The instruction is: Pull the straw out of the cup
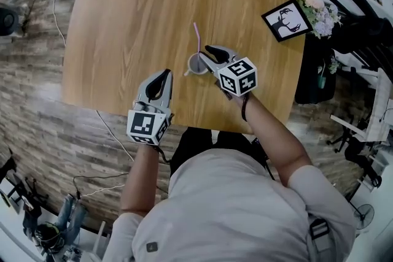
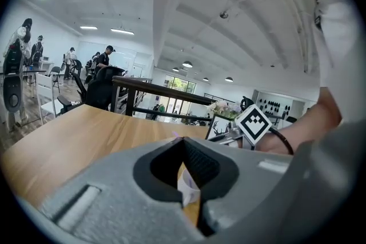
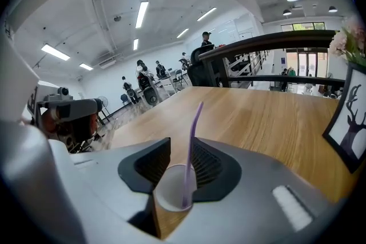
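A pale cup [image 1: 196, 64] stands on the wooden table [image 1: 135, 9] with a purple straw [image 1: 196, 40] leaning up and back out of it. My right gripper [image 1: 205, 52] is just right of the cup, jaws open, its tips near the rim. In the right gripper view the cup [image 3: 170, 194] and straw [image 3: 192, 140] show in the gap of the right gripper [image 3: 180, 144], touching neither pad. My left gripper [image 1: 164, 73] hovers left of the cup and nearer to me, shut and empty. Through the left gripper [image 2: 183, 140] a sliver of the cup [image 2: 187, 183] shows.
A framed deer picture [image 1: 287, 20] and a bunch of flowers [image 1: 313, 3] stand at the table's far right corner. The table's near edge runs just below both grippers. Chairs and people are well beyond the table.
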A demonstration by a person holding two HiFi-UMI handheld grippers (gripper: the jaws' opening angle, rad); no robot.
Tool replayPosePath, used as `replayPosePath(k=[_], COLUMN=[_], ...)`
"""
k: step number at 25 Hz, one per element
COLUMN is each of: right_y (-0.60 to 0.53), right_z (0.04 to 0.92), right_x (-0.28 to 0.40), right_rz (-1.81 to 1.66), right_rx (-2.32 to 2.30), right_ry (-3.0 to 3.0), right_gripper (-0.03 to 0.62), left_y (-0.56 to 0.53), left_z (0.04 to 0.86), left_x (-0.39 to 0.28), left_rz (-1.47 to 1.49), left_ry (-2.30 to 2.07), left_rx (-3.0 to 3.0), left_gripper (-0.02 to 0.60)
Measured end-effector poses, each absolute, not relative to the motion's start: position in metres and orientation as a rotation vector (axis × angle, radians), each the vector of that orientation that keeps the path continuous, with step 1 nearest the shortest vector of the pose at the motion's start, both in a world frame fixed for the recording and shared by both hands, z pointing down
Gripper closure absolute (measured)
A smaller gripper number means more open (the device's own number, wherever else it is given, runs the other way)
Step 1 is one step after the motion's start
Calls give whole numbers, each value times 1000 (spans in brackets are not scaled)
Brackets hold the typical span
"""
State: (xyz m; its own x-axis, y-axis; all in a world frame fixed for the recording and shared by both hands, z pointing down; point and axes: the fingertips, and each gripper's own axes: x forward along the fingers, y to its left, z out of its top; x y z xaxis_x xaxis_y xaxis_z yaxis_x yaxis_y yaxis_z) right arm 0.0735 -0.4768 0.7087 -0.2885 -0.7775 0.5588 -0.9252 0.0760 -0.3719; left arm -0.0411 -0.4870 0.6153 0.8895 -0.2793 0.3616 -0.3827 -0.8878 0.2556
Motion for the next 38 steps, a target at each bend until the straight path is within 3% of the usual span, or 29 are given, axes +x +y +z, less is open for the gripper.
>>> replayPosePath(k=[11,21,38], right_y=[-490,-489,-463], right_z=[743,750,676], right_x=[72,71,77], right_rz=[1074,1094,963], right_rx=[1700,1691,1725], right_ry=[-2072,-2072,-2224], right_gripper=[485,549,551], left_y=[-492,-483,-445], left_z=[639,648,612], left_x=[-41,-41,-28], left_rz=[475,494,459], left_ry=[-479,-475,-523], left_rx=[2688,2669,2716], left_gripper=[577,577,577])
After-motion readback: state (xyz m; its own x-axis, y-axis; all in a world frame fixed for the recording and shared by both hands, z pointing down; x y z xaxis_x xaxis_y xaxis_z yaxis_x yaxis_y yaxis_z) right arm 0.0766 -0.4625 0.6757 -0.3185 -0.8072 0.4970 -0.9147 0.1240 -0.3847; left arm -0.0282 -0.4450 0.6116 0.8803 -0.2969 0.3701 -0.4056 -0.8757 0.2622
